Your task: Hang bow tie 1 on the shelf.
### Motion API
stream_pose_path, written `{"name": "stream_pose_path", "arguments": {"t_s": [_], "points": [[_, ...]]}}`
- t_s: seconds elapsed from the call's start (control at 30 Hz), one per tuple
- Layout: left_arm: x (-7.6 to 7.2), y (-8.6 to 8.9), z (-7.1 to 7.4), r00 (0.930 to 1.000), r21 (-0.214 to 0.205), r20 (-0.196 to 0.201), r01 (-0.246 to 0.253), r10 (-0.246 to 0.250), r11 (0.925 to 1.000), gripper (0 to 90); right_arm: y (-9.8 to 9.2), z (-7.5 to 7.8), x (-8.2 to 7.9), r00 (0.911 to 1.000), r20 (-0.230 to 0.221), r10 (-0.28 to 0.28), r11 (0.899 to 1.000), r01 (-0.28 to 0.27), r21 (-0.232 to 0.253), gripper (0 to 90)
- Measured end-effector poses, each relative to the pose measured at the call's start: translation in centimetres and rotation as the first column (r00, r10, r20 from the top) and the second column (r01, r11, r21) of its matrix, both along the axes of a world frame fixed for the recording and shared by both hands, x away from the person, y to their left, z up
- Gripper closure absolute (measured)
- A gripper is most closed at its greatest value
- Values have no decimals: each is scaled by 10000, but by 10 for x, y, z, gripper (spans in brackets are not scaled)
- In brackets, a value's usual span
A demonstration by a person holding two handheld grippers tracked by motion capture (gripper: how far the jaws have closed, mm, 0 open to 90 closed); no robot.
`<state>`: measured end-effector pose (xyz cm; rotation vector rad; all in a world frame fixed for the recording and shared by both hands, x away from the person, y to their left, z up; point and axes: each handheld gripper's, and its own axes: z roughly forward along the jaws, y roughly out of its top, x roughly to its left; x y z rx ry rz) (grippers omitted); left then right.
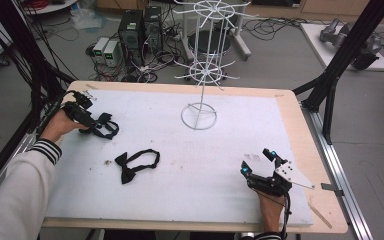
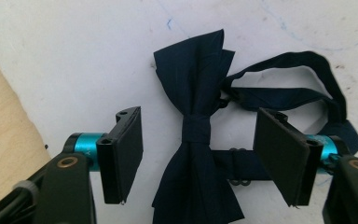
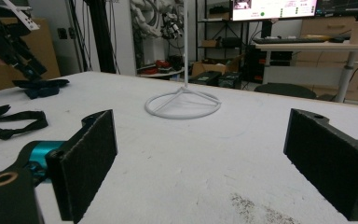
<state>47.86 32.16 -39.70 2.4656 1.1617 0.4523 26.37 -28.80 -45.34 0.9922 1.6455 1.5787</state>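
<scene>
High view: a white mat [image 1: 195, 150] covers a wooden table. At the far left, the left gripper [image 1: 96, 125] is lowered over a dark bow tie [image 1: 106, 126]. A second bow tie [image 1: 135, 164] lies near the middle, well apart. A white wire stand [image 1: 199, 116] rises at the far centre. The right gripper [image 1: 258, 161] rests at the near right.

Left gripper view: the jaws stand apart either side of the bow tie's [image 2: 196, 140] knot, pads clear of the cloth, holding nothing.

Right gripper view: jaws wide apart, empty, facing the stand's ring base [image 3: 182, 104].
</scene>
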Motion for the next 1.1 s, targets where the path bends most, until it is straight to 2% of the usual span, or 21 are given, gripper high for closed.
{"name": "stream_pose_path", "arguments": {"t_s": [0.23,0.37,0.53,0.67,0.77,1.1], "points": [[2,-2,-4,9997,220,-151,-176,179,9996,409,0,0,0,10000,14,7,10000,-7,-24,88],[3,-2,-6,9995,225,-203,-231,235,9995,439,0,0,0,10000,64,11,10000,-11,-45,88],[4,-3,-8,9996,150,-225,-140,143,9998,523,0,0,1,10000,65,14,10000,-14,-47,88],[5,-4,-11,9988,140,-465,-123,129,9998,556,0,0,0,10000,52,16,10000,-16,-27,88],[5,-5,-12,9992,168,-378,-140,146,9998,636,0,0,0,10000,17,11,10000,-11,-38,88],[5,-7,-16,9980,263,-486,-403,416,9988,728,1,0,0,10000,-60,4,10000,-4,-66,88]]}}
